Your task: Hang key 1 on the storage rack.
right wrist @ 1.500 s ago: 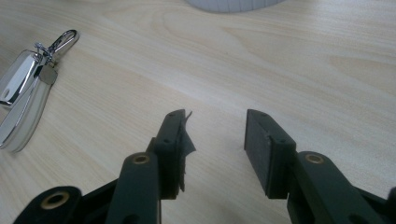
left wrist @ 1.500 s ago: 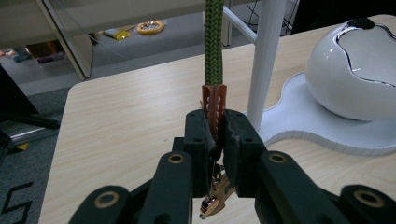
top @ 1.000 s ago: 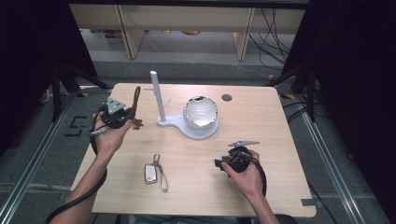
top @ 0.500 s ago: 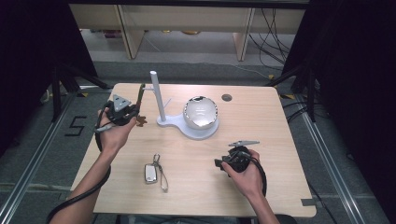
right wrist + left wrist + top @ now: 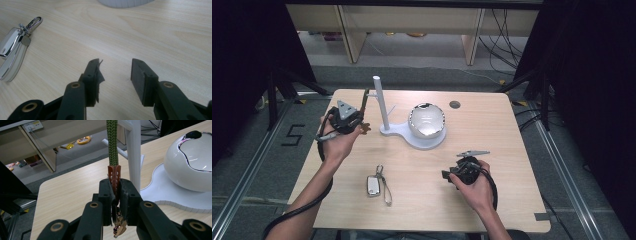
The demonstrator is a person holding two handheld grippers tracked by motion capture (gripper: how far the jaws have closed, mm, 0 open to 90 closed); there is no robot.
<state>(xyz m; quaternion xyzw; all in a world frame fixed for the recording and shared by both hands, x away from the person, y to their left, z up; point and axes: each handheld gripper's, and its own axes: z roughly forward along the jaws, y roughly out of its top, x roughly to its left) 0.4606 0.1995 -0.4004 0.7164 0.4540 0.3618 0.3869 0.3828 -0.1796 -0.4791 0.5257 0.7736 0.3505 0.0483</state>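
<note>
Green braided cord [image 5: 112, 142] ran straight up from my left gripper [image 5: 115, 195], whose jaws were clamped tight on the orange-brown end piece [image 5: 114, 178] at the cord's lower end, with a small bunch of metal bits [image 5: 118, 226] dangling below the jaws. From the high view I saw that gripper [image 5: 346, 119] held up in the left hand [image 5: 339, 142] at the far left of the wooden table [image 5: 507, 125], just left of the white post [image 5: 381, 102]. The cord [image 5: 363, 102] rose beside the post toward its top, though I could not tell how it was attached there. The post stood on a flat white base [image 5: 399, 134], and a shiny white dome [image 5: 427, 120] sat on the same base to its right.

My right gripper [image 5: 115, 75] rested low near the right side of the table, jaws apart and holding nothing, just above the bare wood. In the high view it [image 5: 464, 170] lay in the right hand [image 5: 477, 187]. A silver key fob [image 5: 373, 185] with a pale strap [image 5: 386, 187] lay flat on the near middle of the table, well apart from both grippers. A small dark round spot [image 5: 455, 104] marked the far edge of the table.
</note>
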